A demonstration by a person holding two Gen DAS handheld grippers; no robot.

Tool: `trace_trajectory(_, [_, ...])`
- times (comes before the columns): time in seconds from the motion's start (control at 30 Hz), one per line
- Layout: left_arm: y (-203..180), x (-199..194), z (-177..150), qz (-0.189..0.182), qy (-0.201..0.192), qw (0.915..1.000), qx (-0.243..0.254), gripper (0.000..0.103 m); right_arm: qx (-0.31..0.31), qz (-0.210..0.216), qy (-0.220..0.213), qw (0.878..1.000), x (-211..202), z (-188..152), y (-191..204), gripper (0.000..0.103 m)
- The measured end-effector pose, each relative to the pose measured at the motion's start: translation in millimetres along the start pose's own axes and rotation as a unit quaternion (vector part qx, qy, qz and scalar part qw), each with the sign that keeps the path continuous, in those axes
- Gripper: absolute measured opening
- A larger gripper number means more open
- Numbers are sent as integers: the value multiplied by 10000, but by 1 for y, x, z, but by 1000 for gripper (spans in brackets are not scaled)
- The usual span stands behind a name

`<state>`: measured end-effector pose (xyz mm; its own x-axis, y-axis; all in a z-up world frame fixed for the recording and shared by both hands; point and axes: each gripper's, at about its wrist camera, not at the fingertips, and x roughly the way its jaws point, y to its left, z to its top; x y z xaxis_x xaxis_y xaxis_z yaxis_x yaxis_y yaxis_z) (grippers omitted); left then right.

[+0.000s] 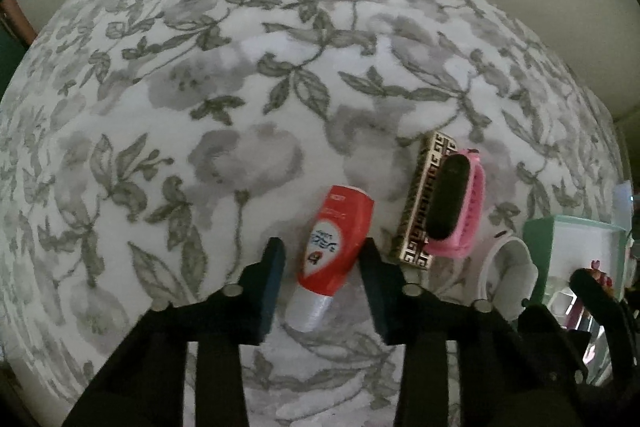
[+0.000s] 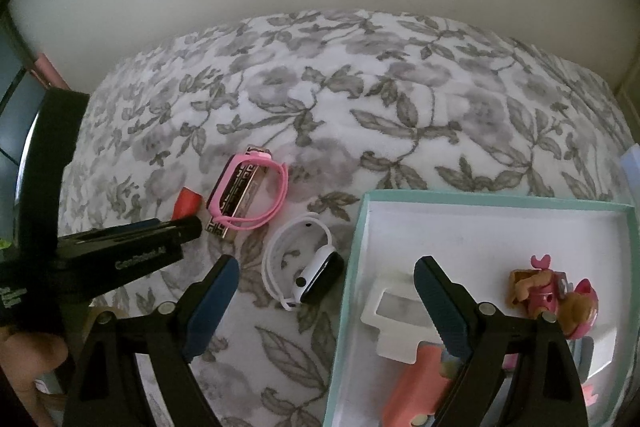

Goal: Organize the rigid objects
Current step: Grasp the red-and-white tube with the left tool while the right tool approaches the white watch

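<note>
Left tool (image 1: 320, 267) gapes wide around the red tube (image 1: 334, 251), bottom centre, not gripping. Pink watch (image 1: 460, 203) crowds its right. Right tool (image 2: 326, 291) spread wide, empty, above white watch (image 2: 308, 263) beside the box (image 2: 356, 259).

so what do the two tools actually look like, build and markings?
Both alike: left tool and right tool have black angular plastic frames, dark blue ribbed finger pads and round silver fasteners. The left tool's body carries white lettering, too blurred to read. No cables visible.
</note>
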<state>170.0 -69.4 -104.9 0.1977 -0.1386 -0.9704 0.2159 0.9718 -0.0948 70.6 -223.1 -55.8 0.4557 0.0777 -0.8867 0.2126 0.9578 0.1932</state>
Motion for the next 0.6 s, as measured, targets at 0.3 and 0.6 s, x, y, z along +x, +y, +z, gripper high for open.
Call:
trace_trajectory(0.3, [16,-7,-2,-189,35,9997,-180,30,114,195,-79,9997,-5,2,-1,74])
trace_trajectory(0.6, [43,-9,-2,-85,83,9991,-419,30,-284,349,-58,9990,-6,1,17,65])
